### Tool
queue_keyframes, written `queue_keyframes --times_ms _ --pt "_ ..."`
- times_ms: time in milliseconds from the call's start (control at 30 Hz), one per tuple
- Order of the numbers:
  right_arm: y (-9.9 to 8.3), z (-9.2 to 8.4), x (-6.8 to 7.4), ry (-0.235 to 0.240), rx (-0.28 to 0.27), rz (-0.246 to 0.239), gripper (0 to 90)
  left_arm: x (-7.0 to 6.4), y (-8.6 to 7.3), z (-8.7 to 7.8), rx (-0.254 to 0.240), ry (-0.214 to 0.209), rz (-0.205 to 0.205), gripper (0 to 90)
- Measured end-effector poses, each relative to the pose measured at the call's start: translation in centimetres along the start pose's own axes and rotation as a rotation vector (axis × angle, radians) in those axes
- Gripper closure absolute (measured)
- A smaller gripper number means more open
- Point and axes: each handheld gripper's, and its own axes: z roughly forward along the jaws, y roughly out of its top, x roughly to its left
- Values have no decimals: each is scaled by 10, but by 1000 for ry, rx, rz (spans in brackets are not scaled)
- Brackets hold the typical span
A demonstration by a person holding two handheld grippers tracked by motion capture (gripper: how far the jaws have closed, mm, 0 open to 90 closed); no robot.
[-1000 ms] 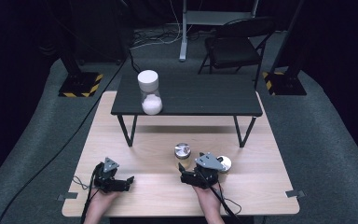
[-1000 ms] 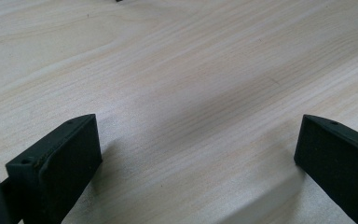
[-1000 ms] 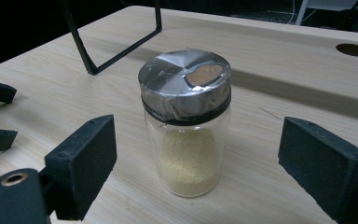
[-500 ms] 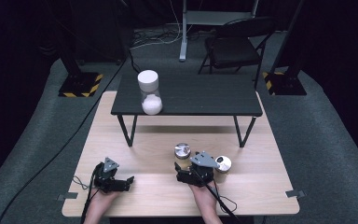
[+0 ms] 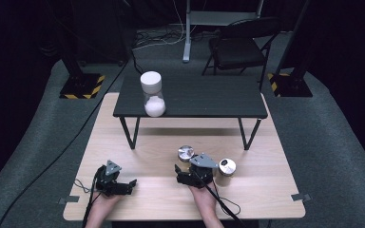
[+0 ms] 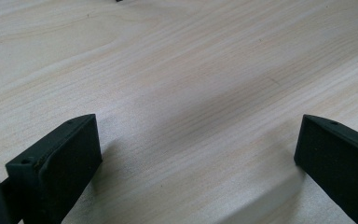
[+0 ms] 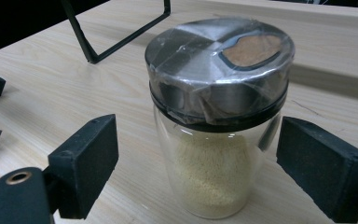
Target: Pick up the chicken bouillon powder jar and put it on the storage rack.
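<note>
Right gripper view, right gripper (image 7: 193,158) held level, jaws closing in around upright glass jar (image 7: 216,116), pads clear of it, left gripper (image 5: 132,185) low over table (image 5: 266,190), jaws wide, nothing between them.

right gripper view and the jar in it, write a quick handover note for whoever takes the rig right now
Right gripper: jaws open and just been closing, one each side of the glass shaker jar, not yet pressing it.
Left gripper: jaws open over bare wooden table, nothing between them.
A second steel-lidded jar stands on the table beside the right gripper.
Done: the approach. Left: close on the jar and lift.
</note>
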Motion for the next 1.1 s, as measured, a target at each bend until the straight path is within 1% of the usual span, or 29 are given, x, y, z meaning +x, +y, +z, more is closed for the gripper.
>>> queue_keyframes --times_ms 100,167,333,767,900,1100 --pt "0 2 0 2 1 4 121 0 0 0 0 0 0 2" --pt "0 4 -1 2 2 -3 123 0 0 0 0 0 0 2" --pt "0 8 -3 -2 7 9 123 0 0 0 0 0 0 2" --pt "-2 20 -2 -7 18 -4 134 0 0 0 0 0 0 2" --pt "-3 24 -2 -8 29 -1 137 0 0 0 0 0 0 2" --pt "-5 29 -3 -9 32 8 145 0 0 0 0 0 0 2"
